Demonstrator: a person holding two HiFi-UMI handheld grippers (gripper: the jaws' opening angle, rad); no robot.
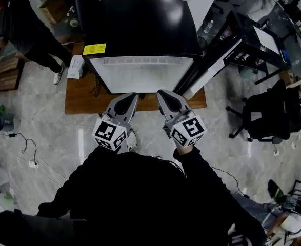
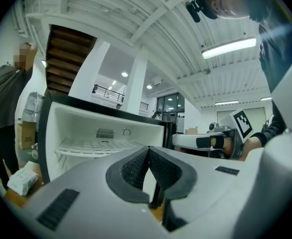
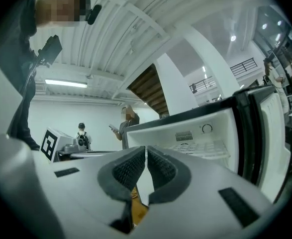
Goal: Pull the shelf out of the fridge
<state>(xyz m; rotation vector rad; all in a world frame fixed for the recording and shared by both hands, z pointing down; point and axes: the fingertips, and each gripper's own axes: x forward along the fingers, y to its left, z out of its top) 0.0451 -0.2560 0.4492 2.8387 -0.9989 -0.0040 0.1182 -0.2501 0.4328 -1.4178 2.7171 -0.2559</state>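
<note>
The left hand-held gripper (image 1: 132,96) and right hand-held gripper (image 1: 162,94), both closed and empty, point level at the open fridge (image 1: 140,29), probably lining up on the white shelf (image 2: 93,146) inside it.

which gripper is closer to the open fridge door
The right gripper, at the head view's right: the fridge door stands open on that side, while the left gripper sits farther from it.

No lettering can be read; the yellow label (image 1: 94,48) on the fridge (image 1: 140,24) top (upper left of centre) is too small
</note>
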